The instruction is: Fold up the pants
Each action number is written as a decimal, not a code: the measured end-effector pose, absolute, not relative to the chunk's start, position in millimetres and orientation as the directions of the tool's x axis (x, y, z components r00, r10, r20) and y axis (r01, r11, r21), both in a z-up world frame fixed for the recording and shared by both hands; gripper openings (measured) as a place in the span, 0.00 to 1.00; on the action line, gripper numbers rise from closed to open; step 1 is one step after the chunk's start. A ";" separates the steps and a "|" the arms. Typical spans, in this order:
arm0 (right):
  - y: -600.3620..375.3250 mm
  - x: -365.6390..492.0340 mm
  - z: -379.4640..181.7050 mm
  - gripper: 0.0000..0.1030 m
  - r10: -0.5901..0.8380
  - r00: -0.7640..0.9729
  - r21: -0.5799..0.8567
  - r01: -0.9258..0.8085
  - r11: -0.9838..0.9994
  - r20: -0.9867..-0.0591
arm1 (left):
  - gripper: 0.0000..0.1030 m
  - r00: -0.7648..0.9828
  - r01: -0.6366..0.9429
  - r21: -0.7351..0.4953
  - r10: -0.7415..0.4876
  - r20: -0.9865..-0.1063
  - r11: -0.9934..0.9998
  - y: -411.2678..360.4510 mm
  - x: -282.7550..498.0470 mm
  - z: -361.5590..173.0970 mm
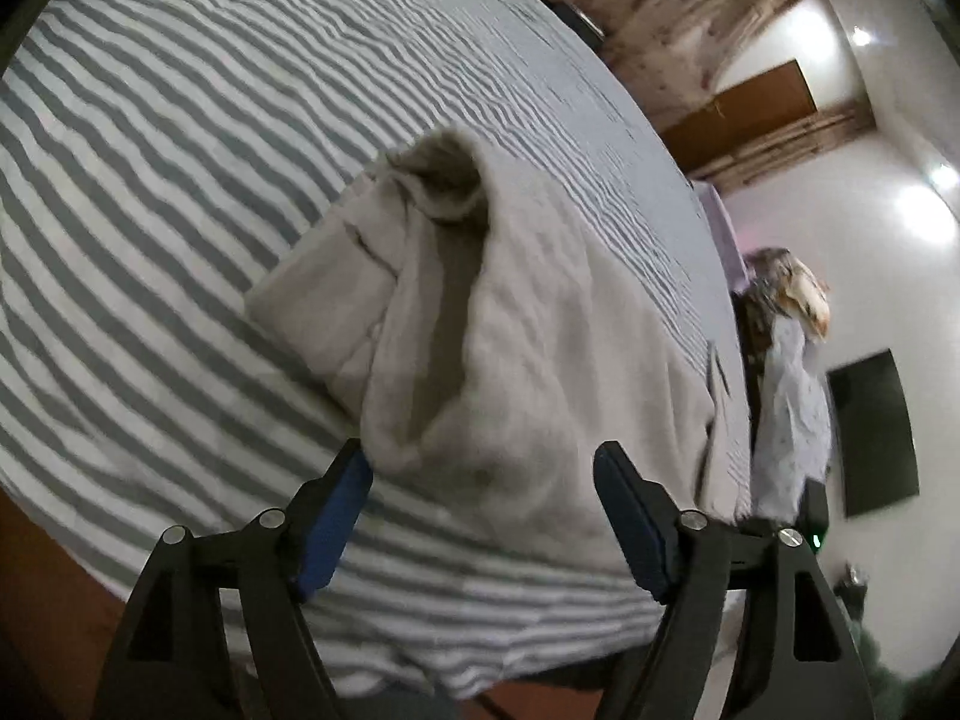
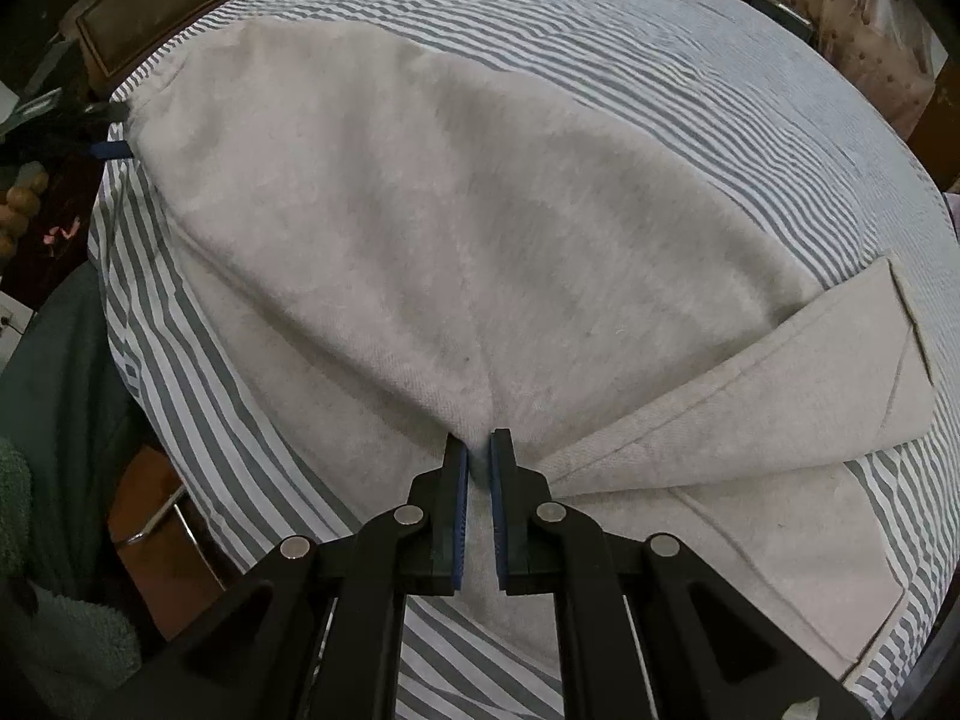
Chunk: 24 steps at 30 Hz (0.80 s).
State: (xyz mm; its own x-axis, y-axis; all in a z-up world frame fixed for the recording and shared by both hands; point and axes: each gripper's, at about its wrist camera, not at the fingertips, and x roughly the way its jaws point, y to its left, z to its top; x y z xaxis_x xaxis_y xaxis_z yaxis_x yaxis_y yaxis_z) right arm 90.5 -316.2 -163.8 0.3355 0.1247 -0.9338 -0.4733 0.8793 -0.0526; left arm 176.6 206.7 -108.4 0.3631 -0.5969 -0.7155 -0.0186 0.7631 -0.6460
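On the striped bed (image 2: 600,18), the beige pants (image 2: 456,228) lie partly folded near its front edge. The right gripper (image 2: 478,450) pinches a fabric ridge, probably to carry the fold over. The left gripper (image 1: 480,468) hangs released above a bunched end, apparently ready to grasp. Motion blur obscures that bunch; the waistband cannot be identified.

The pants (image 2: 456,228) lie on the bed (image 2: 690,54), with one leg (image 2: 780,372) folded over them.
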 end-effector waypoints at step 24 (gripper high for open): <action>-294.5 68.6 -179.3 0.09 0.145 0.299 -0.012 -0.466 0.885 -0.943 | 0.23 0.382 0.135 -0.394 -0.415 -0.826 0.909 192.4 219.3 -109.3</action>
